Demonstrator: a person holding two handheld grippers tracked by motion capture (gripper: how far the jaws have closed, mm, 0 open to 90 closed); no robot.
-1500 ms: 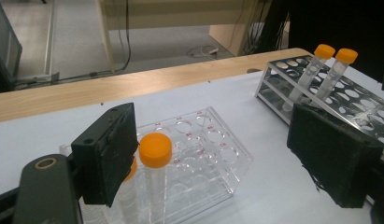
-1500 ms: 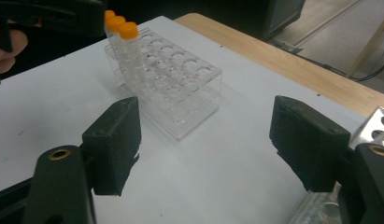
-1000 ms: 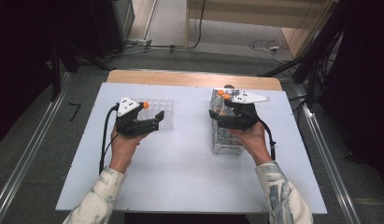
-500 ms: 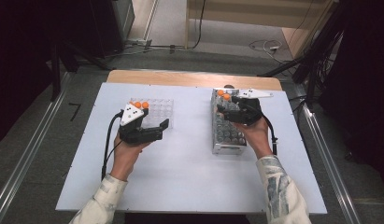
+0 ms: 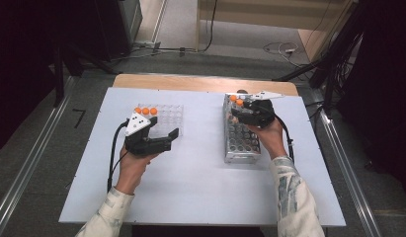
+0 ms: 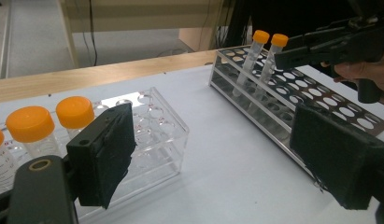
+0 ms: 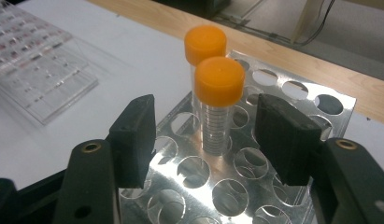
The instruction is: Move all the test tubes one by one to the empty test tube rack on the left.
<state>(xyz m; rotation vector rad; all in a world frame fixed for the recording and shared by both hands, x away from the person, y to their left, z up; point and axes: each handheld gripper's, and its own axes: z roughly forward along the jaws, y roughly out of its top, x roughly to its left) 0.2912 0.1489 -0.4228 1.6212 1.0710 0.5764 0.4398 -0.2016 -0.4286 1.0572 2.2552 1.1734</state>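
Tube (image 7: 219,100) upright in metal rack (image 7: 292,93) | dead ahead between right gripper (image 7: 206,137) jaws, wide open, empty | left gripper (image 6: 217,158) open, farther off

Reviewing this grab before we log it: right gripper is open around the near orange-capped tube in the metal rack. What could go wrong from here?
1. The two tubes stand close together; the far one sits just behind, so the right gripper closing could nudge or catch it too.
2. The metal rack looks light and unclamped; a tilted pull might drag it.
3. The left gripper is open beside the clear rack and could bump it.
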